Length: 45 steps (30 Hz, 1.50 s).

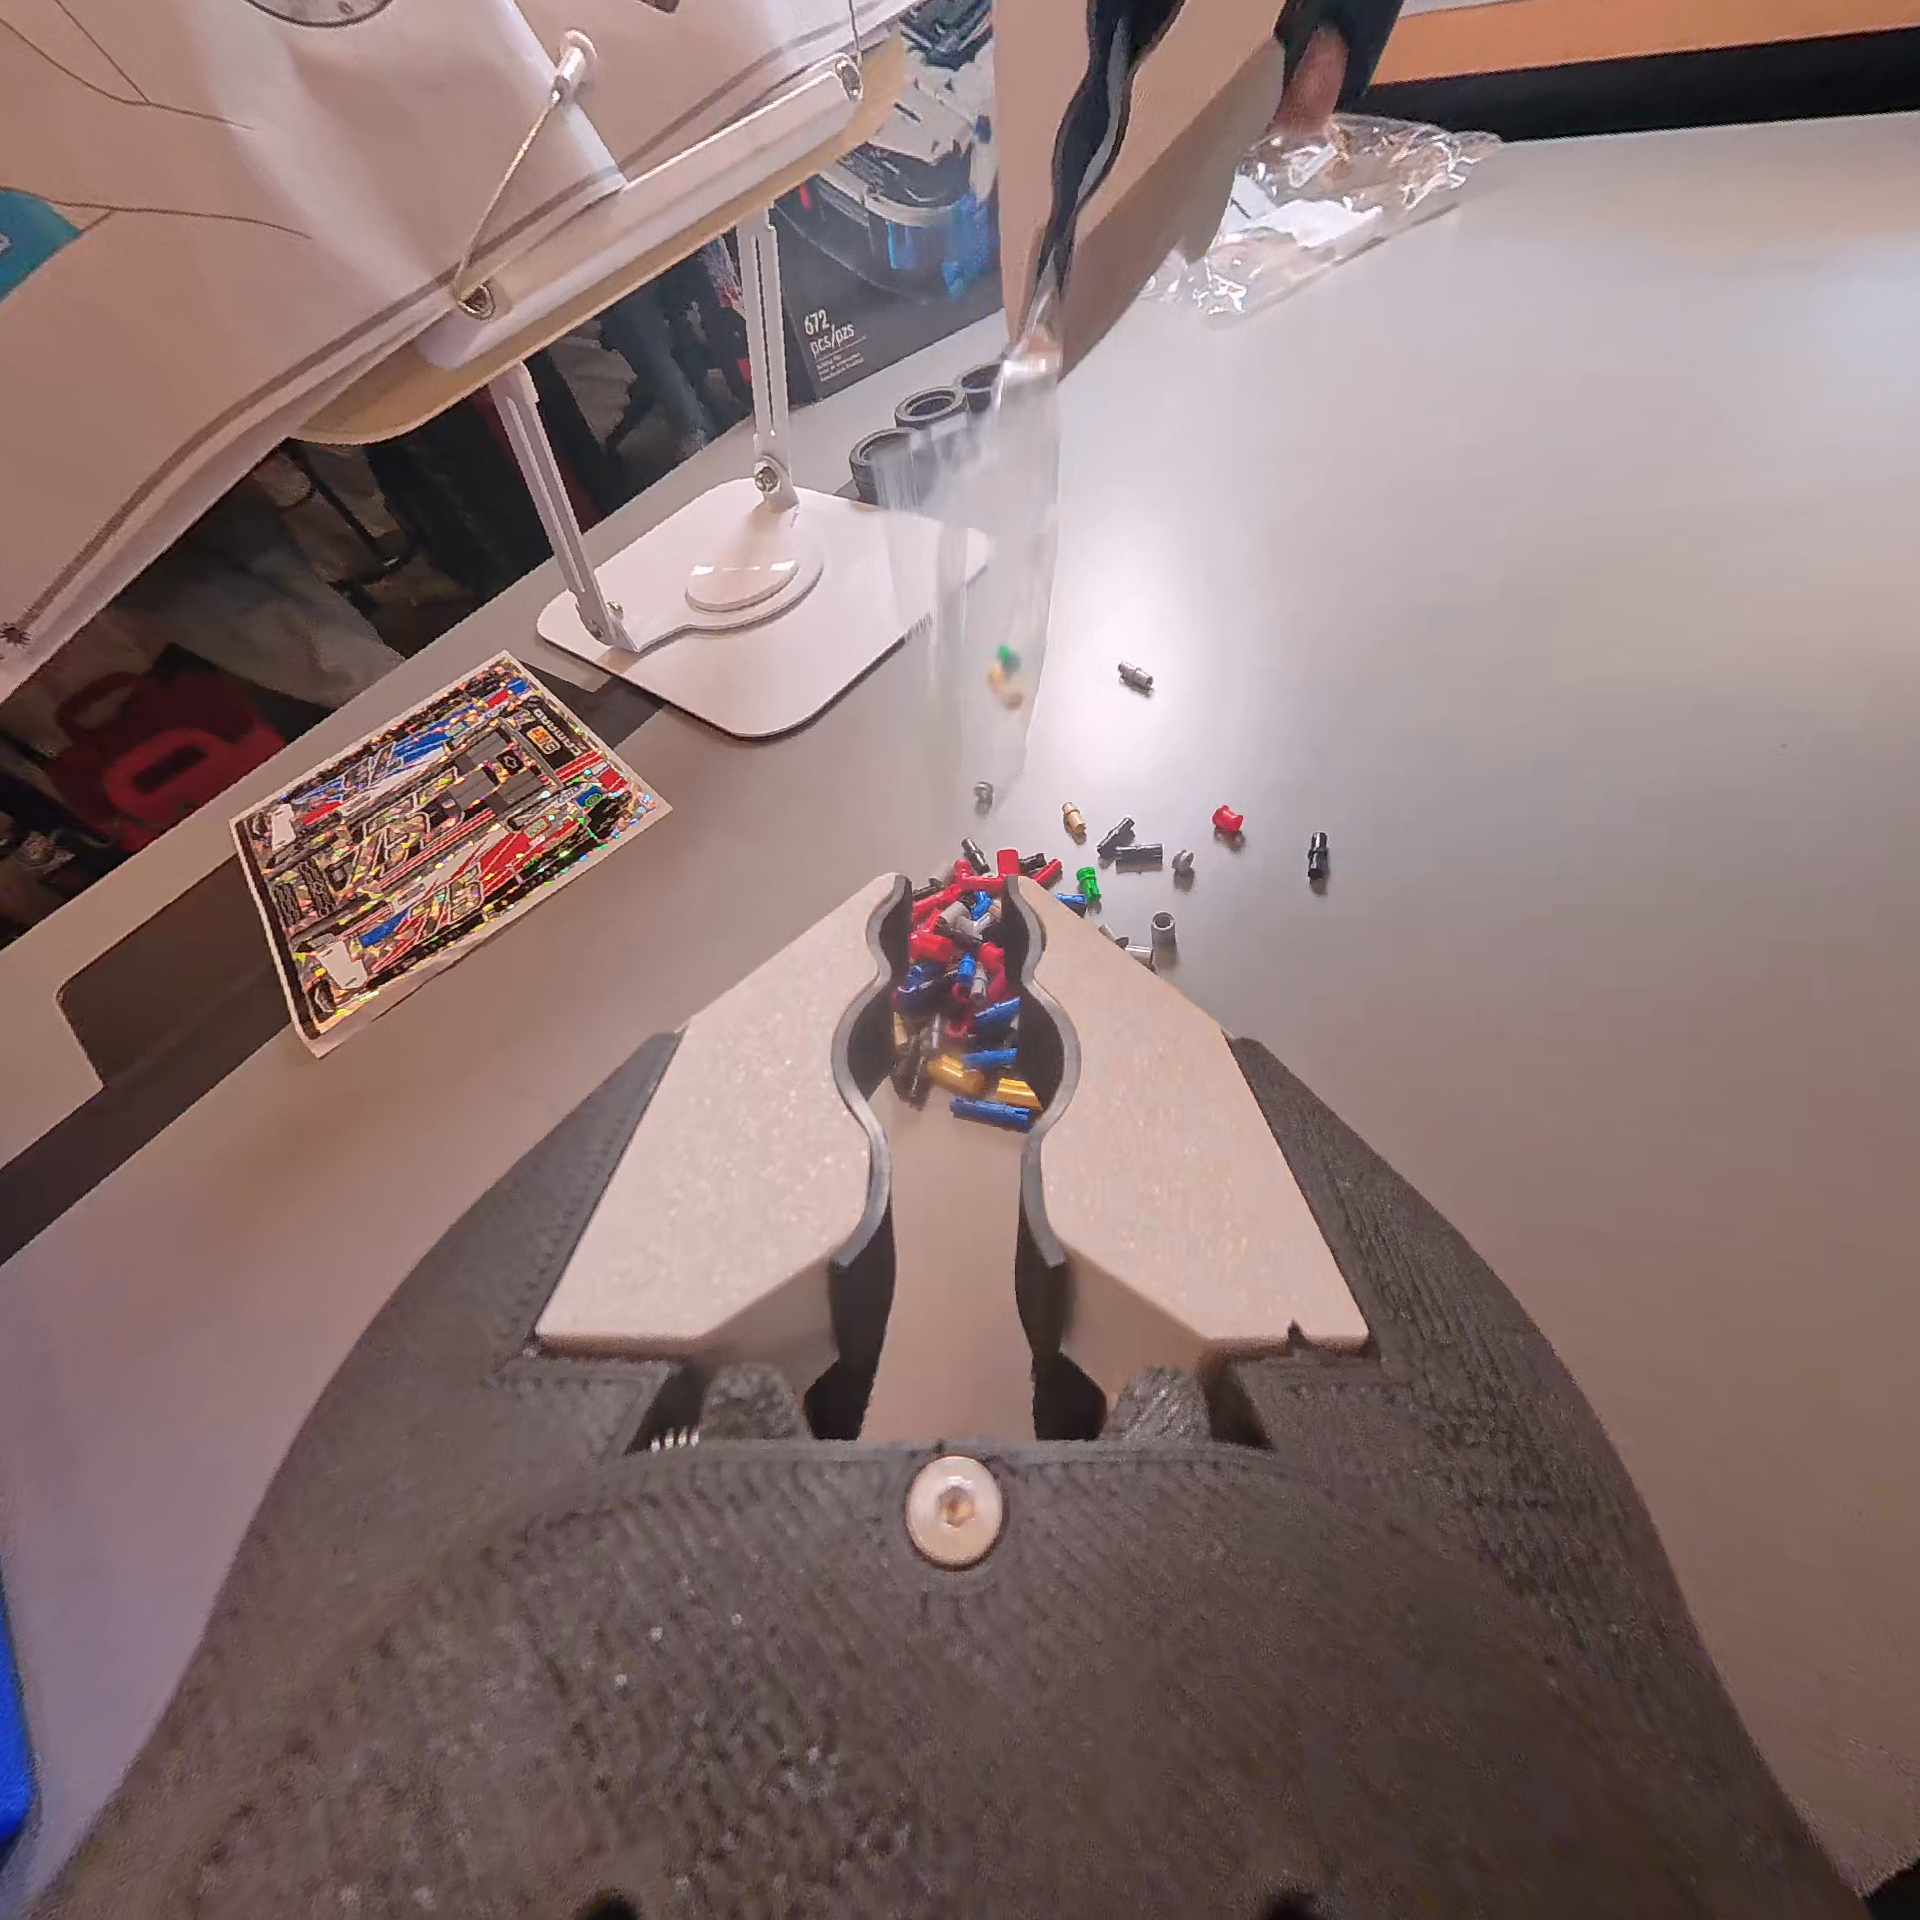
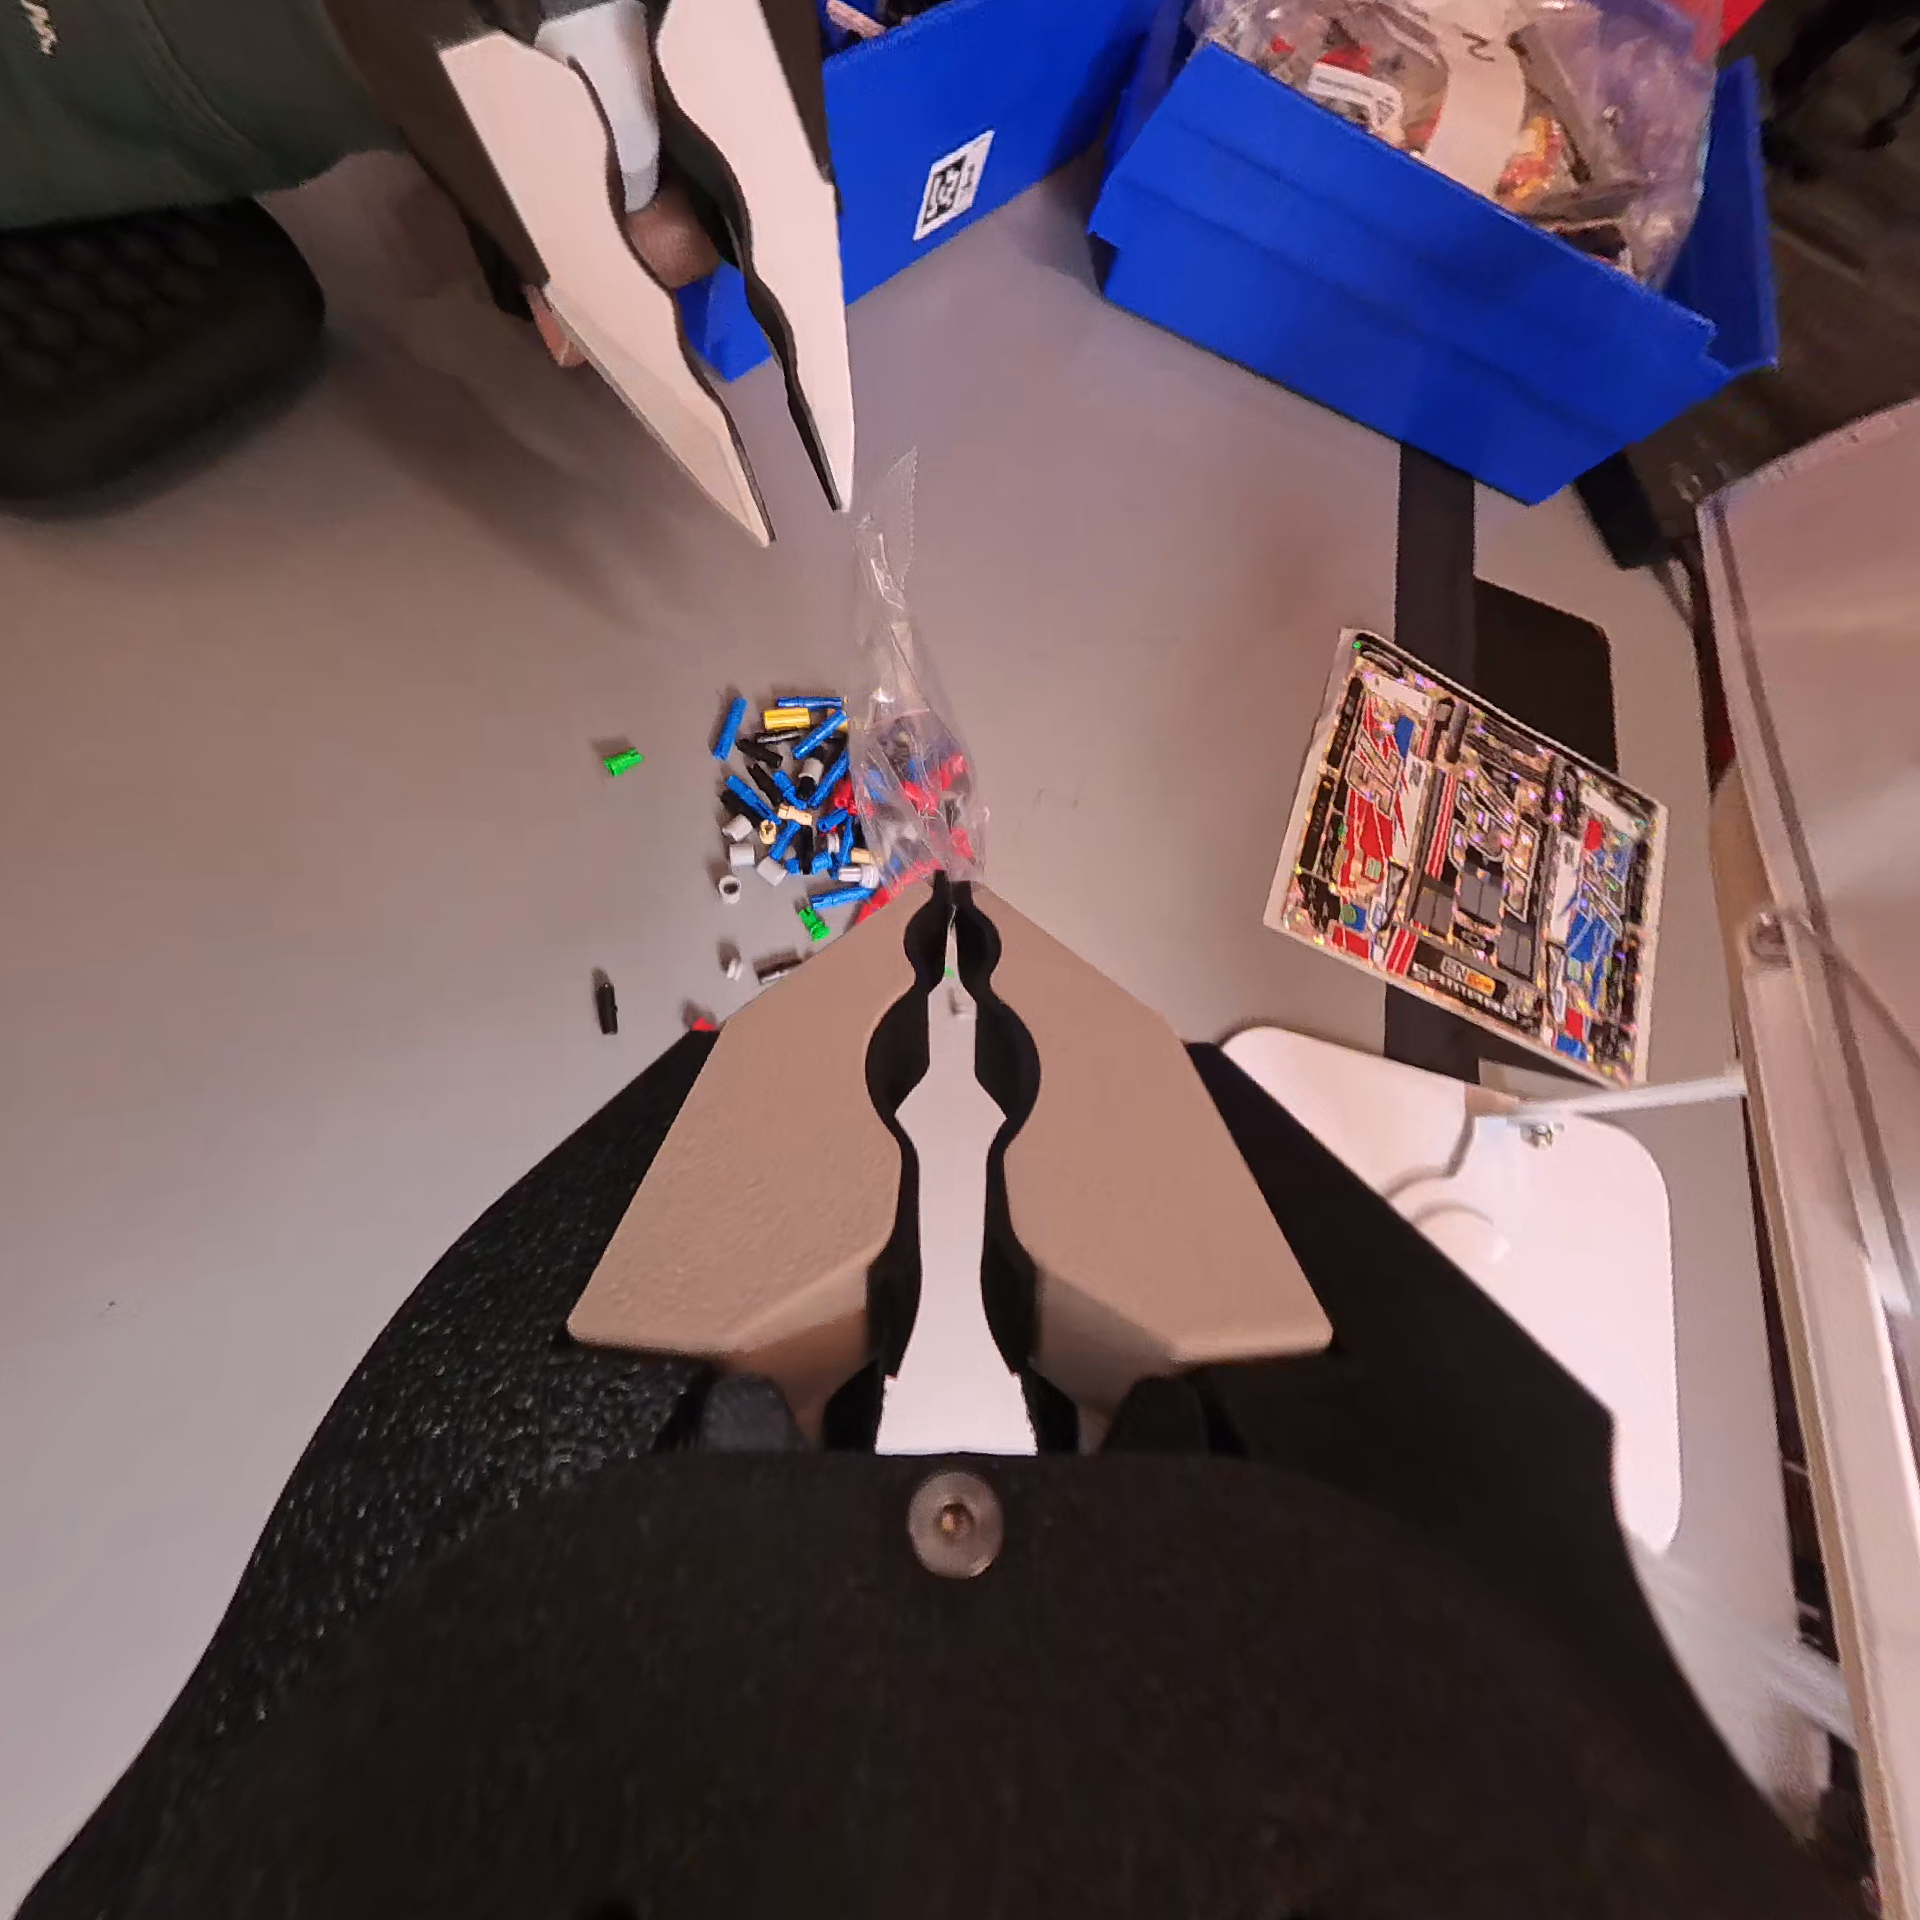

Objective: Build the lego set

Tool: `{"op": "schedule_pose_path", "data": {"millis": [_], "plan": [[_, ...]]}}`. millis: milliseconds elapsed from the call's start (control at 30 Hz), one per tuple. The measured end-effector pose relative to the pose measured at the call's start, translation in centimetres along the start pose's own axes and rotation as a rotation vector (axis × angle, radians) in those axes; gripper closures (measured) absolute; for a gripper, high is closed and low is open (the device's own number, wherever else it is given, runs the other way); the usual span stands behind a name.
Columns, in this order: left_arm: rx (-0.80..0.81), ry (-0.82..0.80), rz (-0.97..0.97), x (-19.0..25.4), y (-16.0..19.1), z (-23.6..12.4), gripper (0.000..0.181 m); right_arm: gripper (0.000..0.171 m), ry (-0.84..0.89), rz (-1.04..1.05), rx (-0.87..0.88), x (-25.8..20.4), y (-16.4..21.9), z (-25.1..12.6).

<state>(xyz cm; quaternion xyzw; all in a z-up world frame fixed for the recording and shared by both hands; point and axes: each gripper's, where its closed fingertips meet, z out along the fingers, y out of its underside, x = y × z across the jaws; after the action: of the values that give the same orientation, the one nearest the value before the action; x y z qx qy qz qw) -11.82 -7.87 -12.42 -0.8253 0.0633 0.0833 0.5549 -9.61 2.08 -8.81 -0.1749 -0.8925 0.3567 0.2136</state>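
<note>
right gripper (image 2: 948, 902) fingers pinch a clear bag (image 2: 914, 769) over the small lego pins (image 2: 790, 800) at 12 o'clock, while left gripper (image 1: 954, 896) fingers seem slightly apart.

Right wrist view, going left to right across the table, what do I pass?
Lone green pin → pile of small pins → clear plastic bag pinched at the right gripper → sticker sheet → edge of the clear stand panel.
</note>
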Motion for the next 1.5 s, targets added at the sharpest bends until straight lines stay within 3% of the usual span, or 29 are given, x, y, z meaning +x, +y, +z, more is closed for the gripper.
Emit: {"op": "schedule_pose_path", "data": {"millis": [200,367,733,967,1167,1333,1500], "plan": [[-0.007,0.011,0.008,0.5,0.0,0.5,0.167,0.171,0.009,0.208,0.148,-0.2,1.3,-3.2],[0.019,0.065,-0.02,1.9,-0.4,1.5,0.165,0.171,-0.001,0.34,0.203,-0.7,3.1,-3.6],[0.022,0.034,-0.089,1.0,0.1,2.6,0.143,0.171,-0.063,0.093,-0.255,-0.7,2.7,3.9],[-0.041,0.001,-0.043,0.7,1.0,2.8,0.141,0.171,-0.136,-0.121,-0.539,-0.2,0.4,5.4],[-0.044,-0.131,0.005,-1.4,0.6,1.6,0.14,0.171,-0.188,-0.216,-0.665,-0.2,-0.5,6.0],[0.052,-0.076,-0.008,-0.6,-1.1,1.0,0.137,0.171,-0.211,-0.255,-0.692,-0.5,-1.5,6.2],[0.019,-0.044,-0.012,0.1,-0.4,1.7,0.159,0.171,-0.222,-0.292,-0.694,-1.0,-2.4,6.6]]}}
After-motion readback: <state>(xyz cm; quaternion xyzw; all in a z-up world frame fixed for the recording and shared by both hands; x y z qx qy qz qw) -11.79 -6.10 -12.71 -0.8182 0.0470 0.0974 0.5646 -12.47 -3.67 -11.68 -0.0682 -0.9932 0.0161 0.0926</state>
